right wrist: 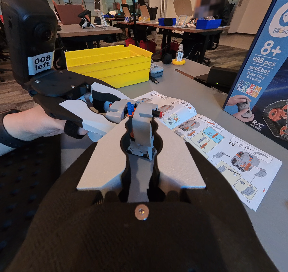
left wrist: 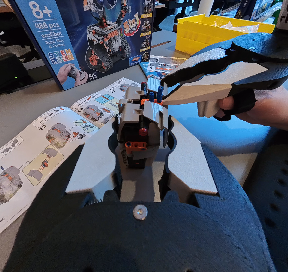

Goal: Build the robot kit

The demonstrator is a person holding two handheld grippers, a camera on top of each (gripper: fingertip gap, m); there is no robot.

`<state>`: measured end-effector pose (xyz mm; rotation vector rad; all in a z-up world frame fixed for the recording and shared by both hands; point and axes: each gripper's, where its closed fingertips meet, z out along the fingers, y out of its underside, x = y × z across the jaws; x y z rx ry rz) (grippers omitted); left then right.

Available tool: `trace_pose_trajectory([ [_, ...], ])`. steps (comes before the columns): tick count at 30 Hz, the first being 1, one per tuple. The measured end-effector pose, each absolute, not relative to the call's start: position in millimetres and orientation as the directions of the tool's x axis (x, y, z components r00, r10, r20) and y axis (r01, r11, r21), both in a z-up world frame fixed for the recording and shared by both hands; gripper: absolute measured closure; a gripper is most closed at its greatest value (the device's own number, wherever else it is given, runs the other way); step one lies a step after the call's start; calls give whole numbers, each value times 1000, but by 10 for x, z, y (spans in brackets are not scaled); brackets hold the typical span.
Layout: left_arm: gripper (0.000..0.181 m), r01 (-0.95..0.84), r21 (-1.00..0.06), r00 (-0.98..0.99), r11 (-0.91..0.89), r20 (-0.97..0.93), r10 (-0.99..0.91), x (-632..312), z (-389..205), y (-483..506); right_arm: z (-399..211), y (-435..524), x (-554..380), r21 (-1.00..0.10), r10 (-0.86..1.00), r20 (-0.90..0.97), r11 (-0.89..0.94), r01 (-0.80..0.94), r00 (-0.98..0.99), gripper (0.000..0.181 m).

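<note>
A grey, black and orange brick assembly (left wrist: pixel 137 113) with blue pins on top stands between the fingers of my left gripper (left wrist: pixel 142 121), which is shut on its sides and holds it over the table. My right gripper (left wrist: pixel 162 93) comes in from the right and is closed on the assembly's far top end. In the right wrist view my right gripper (right wrist: pixel 141 121) has its fingers around a curved grey panel (right wrist: pixel 141 129) of the assembly. The left gripper (right wrist: pixel 109 108) grips the assembly from the left, held by a hand (right wrist: pixel 31 124).
An open instruction booklet (left wrist: pixel 54 132) (right wrist: pixel 218 139) lies on the grey table (left wrist: pixel 218 132). A tall blue toy box (left wrist: pixel 78 30) (right wrist: pixel 265 77) stands behind it. A yellow bin (left wrist: pixel 202 34) (right wrist: pixel 109 65) sits farther back, with a grey unit (right wrist: pixel 156 72) beside it.
</note>
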<state>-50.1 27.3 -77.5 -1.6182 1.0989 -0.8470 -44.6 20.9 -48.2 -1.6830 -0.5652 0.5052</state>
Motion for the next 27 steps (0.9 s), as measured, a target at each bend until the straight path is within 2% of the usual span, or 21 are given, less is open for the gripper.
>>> trace_pose_trajectory([
  [5, 121, -265, -952, 353, -154, 52, -934, -517, -769, 276, -488, 224, -429, -989, 634, 7, -110, 99, 773, 157],
  [11, 121, -250, -953, 375, -171, 68, -925, -533, -763, 296, -444, 238, -240, -975, 632, 172, -3, 224, 756, 133],
  [14, 122, -240, -956, 372, -172, 73, -925, -545, -761, 293, -430, 175, -270, -981, 706, 154, 23, 195, 691, 120],
  [19, 122, -251, -954, 350, -166, 70, -934, -566, -764, 293, -691, 255, -382, -976, 761, 70, -81, 201, 645, 113],
  [21, 122, -254, -952, 348, -169, 73, -935, -586, -764, 306, -748, 263, -425, -971, 776, 66, -96, 220, 627, 117],
  [23, 122, -260, -952, 321, -162, 73, -944, -590, -764, 282, -770, 239, -449, -966, 788, 106, -62, 250, 606, 135],
  [27, 121, -274, -950, 253, -152, 81, -964, -605, -764, 234, -729, 195, -485, -971, 799, 112, -38, 236, 591, 138],
])
